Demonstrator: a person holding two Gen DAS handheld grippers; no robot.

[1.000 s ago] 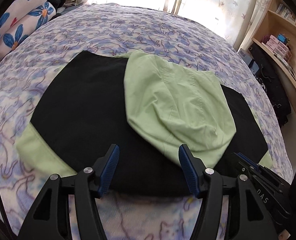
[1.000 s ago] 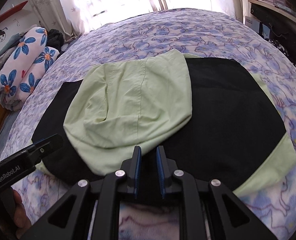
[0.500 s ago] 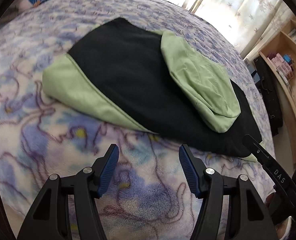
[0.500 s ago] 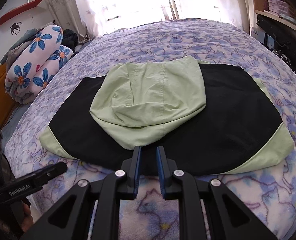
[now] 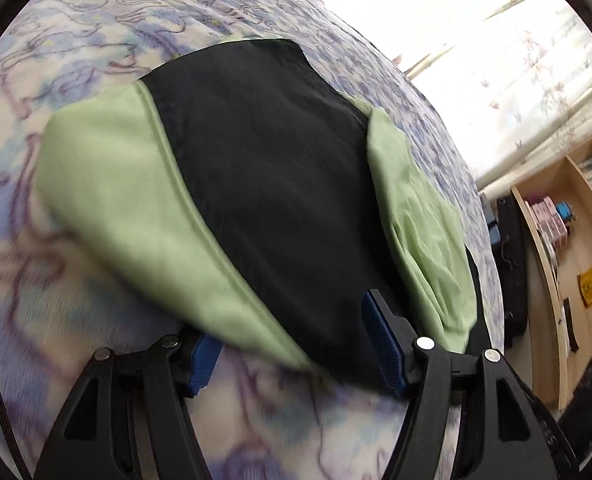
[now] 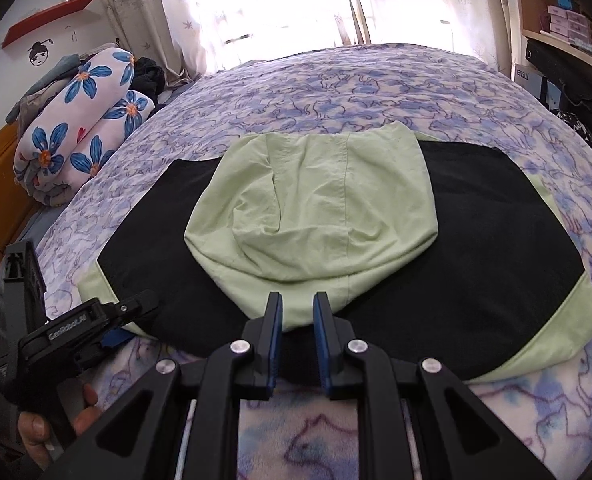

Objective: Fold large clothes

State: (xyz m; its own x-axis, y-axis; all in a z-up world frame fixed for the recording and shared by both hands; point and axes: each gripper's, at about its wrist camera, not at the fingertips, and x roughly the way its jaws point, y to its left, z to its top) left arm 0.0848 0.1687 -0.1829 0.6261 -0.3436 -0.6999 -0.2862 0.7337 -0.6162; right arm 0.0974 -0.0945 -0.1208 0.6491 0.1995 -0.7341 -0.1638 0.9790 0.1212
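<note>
A black jacket (image 6: pixel 496 240) with pale green side panels lies flat on the bed, its green hood (image 6: pixel 316 208) folded down over the back. My left gripper (image 5: pixel 292 340) is at the jacket's near left corner and its jaws are opening. The green panel (image 5: pixel 128 200) and black cloth lie between them, one blue pad (image 5: pixel 204 356) tucked under the edge, neither pad pressing. From the right wrist view the left gripper (image 6: pixel 108 320) sits at that same corner. My right gripper (image 6: pixel 297 304) hovers over the near hem below the hood, jaws a narrow gap apart, nothing clamped.
The bed's blue and purple patterned blanket (image 6: pixel 336 88) reaches all round the jacket. A rolled floral quilt (image 6: pixel 84 120) lies at the far left. Wooden shelves (image 5: pixel 568 220) and a black bag (image 5: pixel 512 248) stand right of the bed. A hand (image 6: pixel 36 432) holds the left gripper.
My left gripper swung left and down to the jacket's near left corner and rolled; the cloth now lies between its jaws. The right gripper drew back slightly from the jacket.
</note>
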